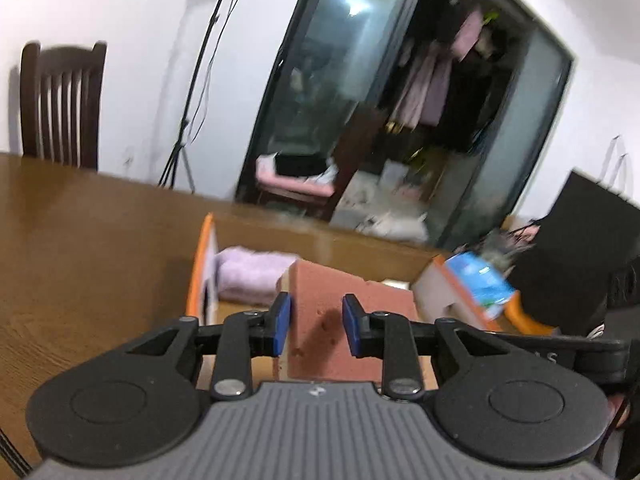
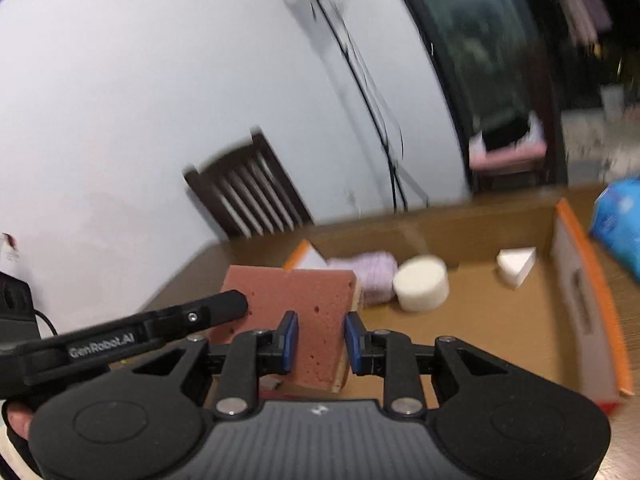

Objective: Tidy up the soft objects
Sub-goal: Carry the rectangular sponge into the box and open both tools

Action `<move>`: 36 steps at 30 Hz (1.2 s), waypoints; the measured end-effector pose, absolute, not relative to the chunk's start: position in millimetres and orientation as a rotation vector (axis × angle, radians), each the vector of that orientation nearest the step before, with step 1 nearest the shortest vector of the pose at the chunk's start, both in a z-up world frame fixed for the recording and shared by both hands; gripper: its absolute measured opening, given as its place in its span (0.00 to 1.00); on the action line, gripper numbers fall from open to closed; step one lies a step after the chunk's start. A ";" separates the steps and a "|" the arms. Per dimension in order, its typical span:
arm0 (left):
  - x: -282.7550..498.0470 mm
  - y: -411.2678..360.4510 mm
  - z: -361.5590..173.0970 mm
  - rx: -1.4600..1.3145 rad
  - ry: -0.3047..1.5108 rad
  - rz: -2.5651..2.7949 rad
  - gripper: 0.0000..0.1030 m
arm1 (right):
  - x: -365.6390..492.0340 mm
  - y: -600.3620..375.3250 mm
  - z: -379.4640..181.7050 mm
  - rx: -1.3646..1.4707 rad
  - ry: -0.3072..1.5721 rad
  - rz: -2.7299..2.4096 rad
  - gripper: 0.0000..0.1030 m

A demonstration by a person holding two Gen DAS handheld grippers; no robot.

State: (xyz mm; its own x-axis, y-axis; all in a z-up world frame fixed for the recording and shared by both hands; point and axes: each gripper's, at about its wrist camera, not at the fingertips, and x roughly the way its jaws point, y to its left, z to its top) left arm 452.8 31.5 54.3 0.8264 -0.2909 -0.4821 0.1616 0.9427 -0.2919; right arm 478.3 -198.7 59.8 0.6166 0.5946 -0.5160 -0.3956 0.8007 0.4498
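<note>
Both the left tool (image 1: 316, 324) and right tool (image 2: 321, 342) clamp one pitted, reddish-brown sponge (image 2: 304, 312) with a tan underside.

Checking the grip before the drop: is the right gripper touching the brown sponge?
Touching. The right wrist view shows the brown sponge wedged between the right gripper's blue pads, with no gap on either side.
</note>
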 end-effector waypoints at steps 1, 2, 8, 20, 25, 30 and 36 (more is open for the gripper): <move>457.8 32.0 49.1 -0.227 0.570 -0.232 0.28 | 489.2 -194.0 51.0 0.307 0.736 0.580 0.26; 461.4 32.3 43.2 -0.210 0.589 -0.223 0.31 | 497.6 -190.2 43.4 0.310 0.768 0.583 0.26; 460.7 36.3 33.3 -0.169 0.604 -0.208 0.57 | 505.4 -170.1 16.3 0.260 0.877 0.622 0.26; 396.1 36.4 84.7 -0.075 0.459 -0.133 0.72 | 454.0 -210.6 82.8 0.201 0.693 0.579 0.40; 350.6 36.9 107.2 -0.085 0.387 -0.119 0.80 | 401.9 -247.3 116.1 0.142 0.544 0.511 0.57; 296.4 34.9 111.3 -0.128 0.335 -0.104 0.81 | 345.0 -274.5 125.2 0.133 0.451 0.458 0.59; 224.7 14.3 98.2 -0.057 0.270 -0.046 0.85 | 271.8 -285.7 120.4 0.053 0.306 0.420 0.65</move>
State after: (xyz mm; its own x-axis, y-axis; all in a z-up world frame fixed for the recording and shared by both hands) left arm 224.7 14.3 98.2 0.9626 -0.0528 -0.2656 0.0376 0.9974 -0.0620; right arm 271.8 -285.7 120.4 0.8680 0.4089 -0.2818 -0.3930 0.9125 0.1138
